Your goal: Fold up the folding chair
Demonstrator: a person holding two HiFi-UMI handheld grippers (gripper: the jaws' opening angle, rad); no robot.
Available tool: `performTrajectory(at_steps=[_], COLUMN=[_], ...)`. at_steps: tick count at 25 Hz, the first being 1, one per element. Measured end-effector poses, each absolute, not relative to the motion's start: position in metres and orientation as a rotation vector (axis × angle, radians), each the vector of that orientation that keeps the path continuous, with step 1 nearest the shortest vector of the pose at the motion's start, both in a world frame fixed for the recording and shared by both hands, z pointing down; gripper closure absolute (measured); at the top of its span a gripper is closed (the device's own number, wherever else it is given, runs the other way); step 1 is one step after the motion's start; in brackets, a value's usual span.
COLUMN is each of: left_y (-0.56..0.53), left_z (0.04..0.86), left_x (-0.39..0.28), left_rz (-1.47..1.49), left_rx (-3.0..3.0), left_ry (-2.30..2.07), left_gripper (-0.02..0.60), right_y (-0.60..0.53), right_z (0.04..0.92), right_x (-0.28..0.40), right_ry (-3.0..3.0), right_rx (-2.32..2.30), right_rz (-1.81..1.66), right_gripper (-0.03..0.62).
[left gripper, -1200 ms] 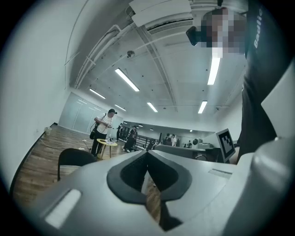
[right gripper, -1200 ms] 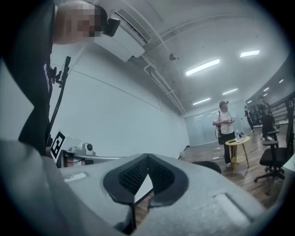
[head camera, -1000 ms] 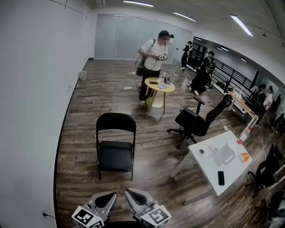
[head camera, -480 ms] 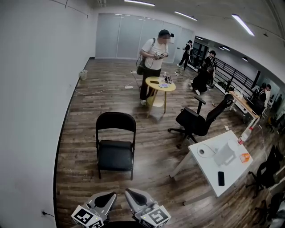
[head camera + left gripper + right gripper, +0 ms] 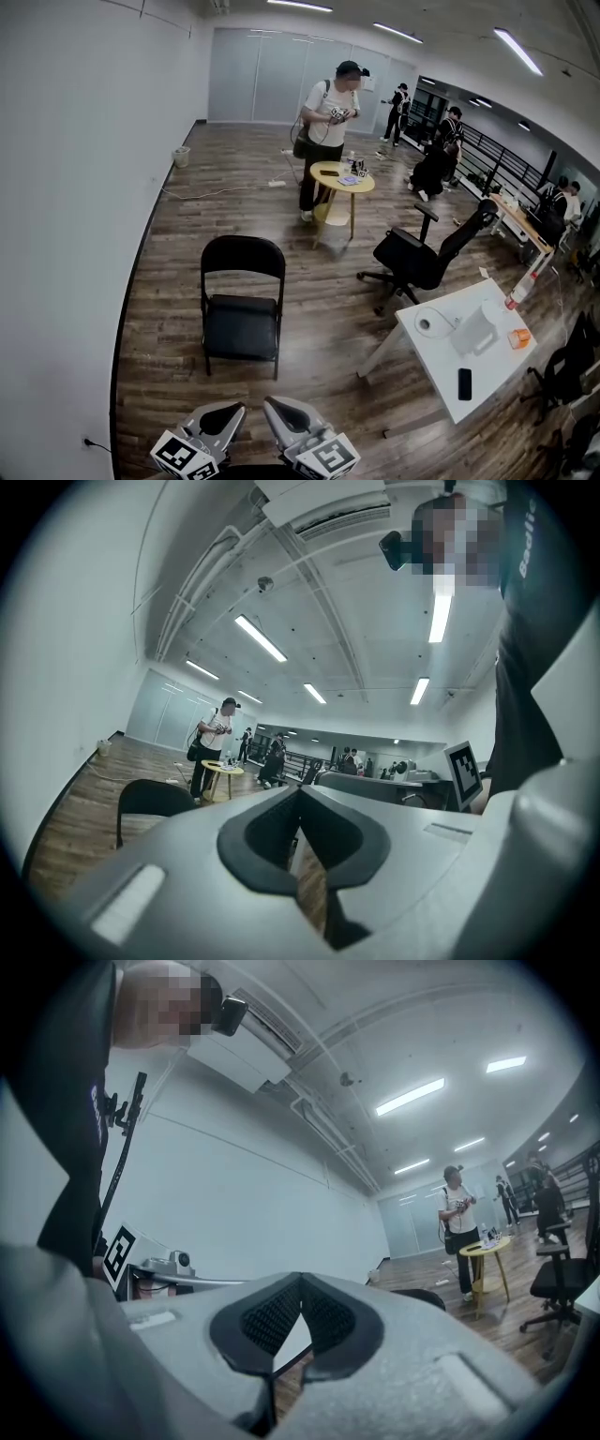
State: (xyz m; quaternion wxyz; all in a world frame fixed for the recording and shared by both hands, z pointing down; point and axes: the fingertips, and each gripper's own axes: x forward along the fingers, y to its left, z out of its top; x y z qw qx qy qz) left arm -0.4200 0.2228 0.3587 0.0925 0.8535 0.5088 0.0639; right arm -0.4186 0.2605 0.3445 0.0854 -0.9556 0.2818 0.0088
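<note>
The black folding chair [image 5: 242, 302] stands unfolded on the wood floor near the left wall, with its seat facing me. It also shows as a dark backrest in the left gripper view [image 5: 155, 802] and the right gripper view [image 5: 424, 1298]. My left gripper [image 5: 234, 411] and right gripper [image 5: 273, 407] sit side by side at the bottom edge of the head view, well short of the chair. In their own views, the jaws of the left gripper [image 5: 300, 791] and the right gripper [image 5: 301, 1281] meet at the tips with nothing between them.
A white wall [image 5: 75, 234] runs along the left. A black office chair [image 5: 422, 260] and a white table [image 5: 469, 347] with a paper roll and a phone stand to the right. Farther back, a person [image 5: 328, 131] stands at a round yellow table [image 5: 342, 180].
The head view has shifted slightly, so the far furniture sits a little more to the right. Both grippers stay shut at the bottom edge, and the chair has not moved.
</note>
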Motion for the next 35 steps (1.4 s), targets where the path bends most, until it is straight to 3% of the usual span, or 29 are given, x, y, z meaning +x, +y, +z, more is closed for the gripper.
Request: performTrajectory(at_steps=[20, 35], left_y=[0.289, 0.266], left_z=[0.364, 0.368], left_x=[-0.436, -0.386], left_rz=[0.206, 0.200], left_rx=[2.625, 2.616], left_ry=[1.424, 1.438], left_gripper=[0.583, 0.581], right_y=[0.325, 0.303], right_z=[0.358, 0.360], right_x=[-0.433, -0.382], right_ry=[0.927, 0.907], right_rx=[-2.850, -2.895], right_rz=[-0.006, -0.049], right_gripper=[0.595, 0.592])
